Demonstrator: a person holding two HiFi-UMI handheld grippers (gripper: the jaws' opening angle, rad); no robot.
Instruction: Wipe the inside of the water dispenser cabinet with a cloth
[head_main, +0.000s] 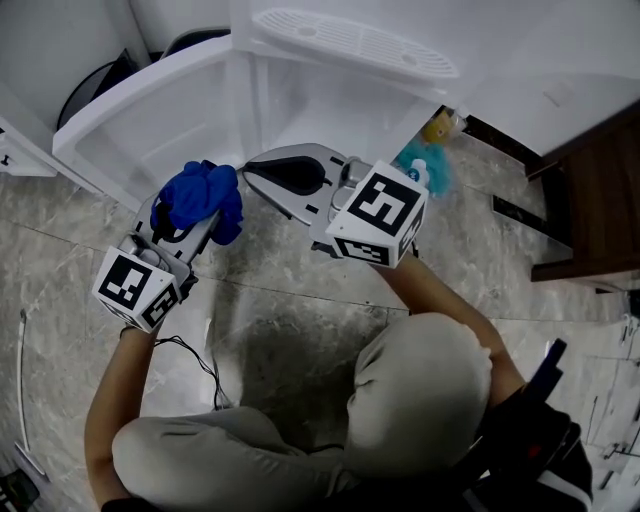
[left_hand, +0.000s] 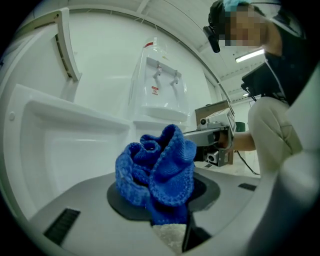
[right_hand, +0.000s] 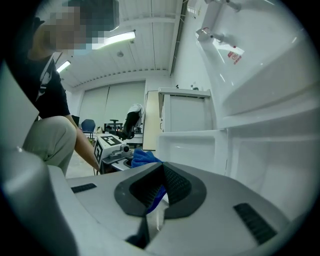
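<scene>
The left hand-held gripper (left_hand: 167, 202) is clamping a bunched blue knitted cloth (left_hand: 159, 167), its jaws standing partly apart with the fabric wadded between the pads and spilling up over them. In the head view the cloth (head_main: 203, 200) is sitting at that gripper's tip, just outside the open water dispenser cabinet (head_main: 330, 105) and near the lower edge of its swung-out white door (head_main: 140, 120).

The right hand-held gripper (right_hand: 159, 186) is closing its jaws fully together on nothing; the blue showing through the slit between them is the cloth beyond. It is pointing toward the left one in front of the cabinet opening, apart from the cloth.

A small red-and-white sticker (left_hand: 154, 90) is showing on the dispenser's front below the taps, its print too small to read. The marker cube (head_main: 380, 213) is carrying only black-and-white square patterns, no words.
</scene>
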